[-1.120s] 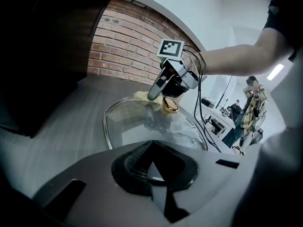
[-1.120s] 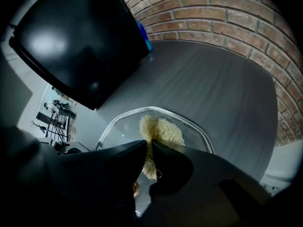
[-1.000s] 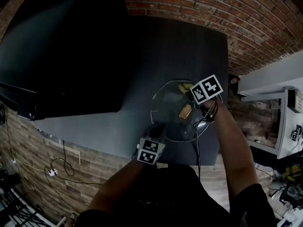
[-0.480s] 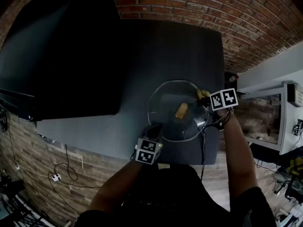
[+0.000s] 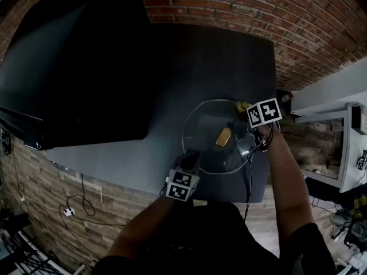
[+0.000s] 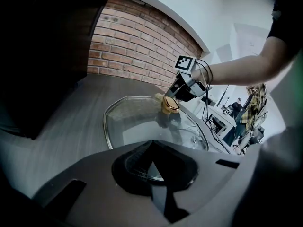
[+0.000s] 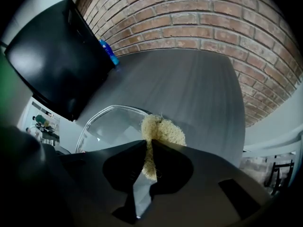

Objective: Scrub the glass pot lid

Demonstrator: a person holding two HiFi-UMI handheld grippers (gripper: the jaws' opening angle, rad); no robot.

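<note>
1. The glass lid (image 5: 203,128) lies on the dark surface (image 5: 189,67), near its right front corner, with its gold knob (image 5: 223,136) up.
2. The left gripper (image 6: 152,164) pinches the lid's near rim.
3. The right gripper (image 7: 146,157) pinches a pale scrubber (image 7: 163,130) at the lid's far right rim.

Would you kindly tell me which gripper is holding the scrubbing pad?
The right gripper: it pinches the yellowish scrubbing pad, while the left gripper clamps the glass lid.

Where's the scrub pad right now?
In the head view the scrub pad sits at the far right rim of the glass pot lid, pinched in the right gripper, near the gold knob.
</note>
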